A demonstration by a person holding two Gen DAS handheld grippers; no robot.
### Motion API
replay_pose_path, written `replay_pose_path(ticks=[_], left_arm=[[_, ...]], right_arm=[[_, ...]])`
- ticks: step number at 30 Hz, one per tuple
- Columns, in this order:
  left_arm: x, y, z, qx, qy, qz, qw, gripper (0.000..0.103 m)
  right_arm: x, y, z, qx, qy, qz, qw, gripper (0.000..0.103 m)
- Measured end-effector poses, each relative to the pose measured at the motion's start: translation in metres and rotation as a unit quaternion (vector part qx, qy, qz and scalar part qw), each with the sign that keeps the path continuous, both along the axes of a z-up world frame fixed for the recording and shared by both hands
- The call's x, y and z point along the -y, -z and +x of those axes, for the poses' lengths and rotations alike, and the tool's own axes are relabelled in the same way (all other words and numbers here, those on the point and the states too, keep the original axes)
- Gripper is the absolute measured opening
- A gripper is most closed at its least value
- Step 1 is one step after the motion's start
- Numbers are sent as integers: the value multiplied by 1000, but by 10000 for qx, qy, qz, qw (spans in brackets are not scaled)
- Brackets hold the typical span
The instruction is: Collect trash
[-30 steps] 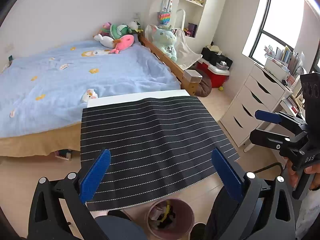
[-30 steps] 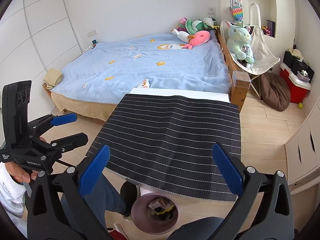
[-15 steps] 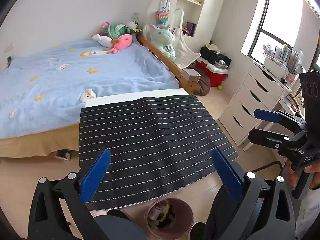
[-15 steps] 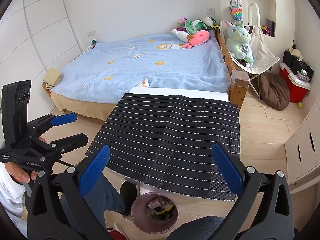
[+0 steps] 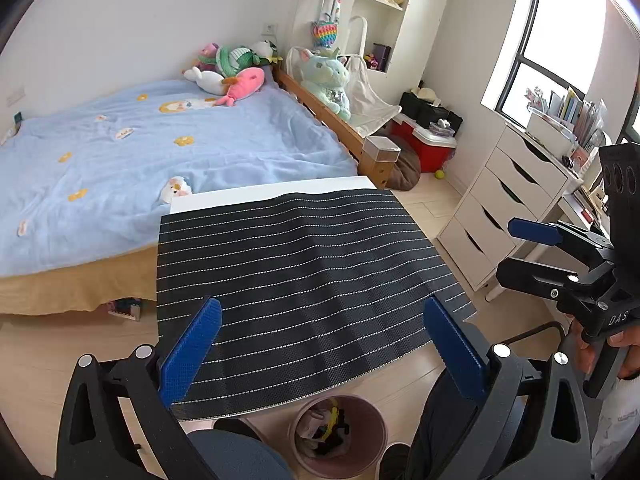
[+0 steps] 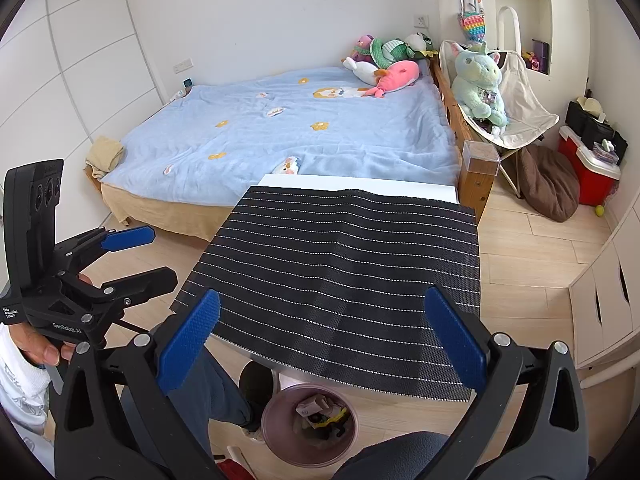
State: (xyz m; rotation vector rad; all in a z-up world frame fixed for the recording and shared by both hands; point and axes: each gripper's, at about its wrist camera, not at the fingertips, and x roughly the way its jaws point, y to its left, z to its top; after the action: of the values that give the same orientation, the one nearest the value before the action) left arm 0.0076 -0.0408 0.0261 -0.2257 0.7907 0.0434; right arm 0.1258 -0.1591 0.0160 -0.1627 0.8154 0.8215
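Woven black mat [image 5: 304, 280], rough and matt; ribbed blue plastic fingers [image 5: 192, 352]; smooth pink plastic bin [image 6: 310, 424]; pale wood floor [image 6: 532, 248].

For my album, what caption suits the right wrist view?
Two open grippers, right gripper and left gripper, above a striped mat, pink bin below.

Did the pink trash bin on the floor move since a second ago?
No. The pink trash bin sits at the same spot below the near edge of the black striped mat in both views.

black white-striped mat [image 5: 296, 280], pink bin [image 5: 340, 436]
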Motion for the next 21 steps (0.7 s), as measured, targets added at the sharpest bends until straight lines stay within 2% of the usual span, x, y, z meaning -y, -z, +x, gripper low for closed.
replay_pose_path(ticks=[21], left_arm=[[1,1,0,-2,8,-13,10000,97]], right_arm=[[2,1,0,-5,3,-5,10000,100]])
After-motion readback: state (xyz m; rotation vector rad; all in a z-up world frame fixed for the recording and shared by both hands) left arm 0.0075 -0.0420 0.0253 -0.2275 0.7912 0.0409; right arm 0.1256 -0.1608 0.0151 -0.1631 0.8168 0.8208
